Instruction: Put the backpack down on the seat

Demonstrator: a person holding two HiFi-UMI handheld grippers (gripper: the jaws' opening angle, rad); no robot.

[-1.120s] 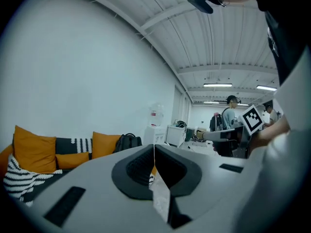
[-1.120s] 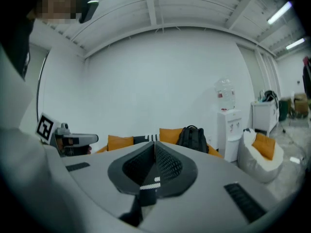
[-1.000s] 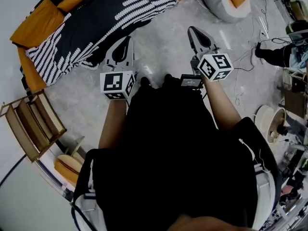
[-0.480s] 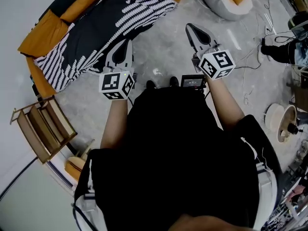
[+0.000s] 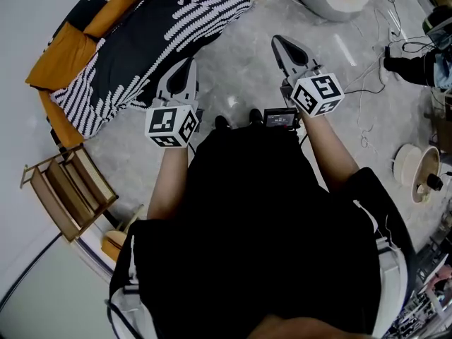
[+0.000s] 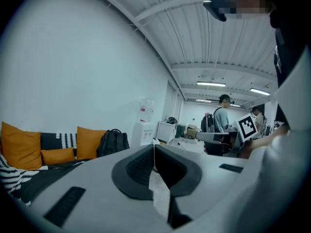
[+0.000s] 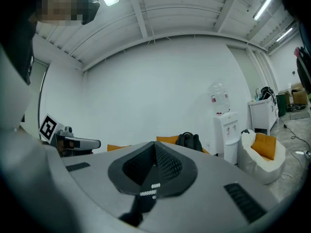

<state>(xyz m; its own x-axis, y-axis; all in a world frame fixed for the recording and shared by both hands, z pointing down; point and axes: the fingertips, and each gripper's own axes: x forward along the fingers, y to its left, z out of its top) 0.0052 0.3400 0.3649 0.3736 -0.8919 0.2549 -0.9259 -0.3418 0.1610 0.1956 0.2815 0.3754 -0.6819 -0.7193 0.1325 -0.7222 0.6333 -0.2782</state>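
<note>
Just ahead of our body, the left gripper (image 5: 186, 73) at eleven o'clock and the right gripper (image 5: 282, 46) at one o'clock each have their jaws pressed together with nothing between them. We hold them level and idle, since there is nothing within reach. Farther out at ten o'clock runs the sofa (image 5: 67, 37) under its striped throw (image 5: 162, 27). At its far end the backpack (image 6: 112, 142) stands upright on the seat beside an orange cushion (image 6: 88, 141), probably propped by the backrest. We judge the task done.

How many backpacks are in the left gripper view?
2. One backpack on the sofa beside an orange cushion; another backpack on a distant person's back. Others may be hidden.
</note>
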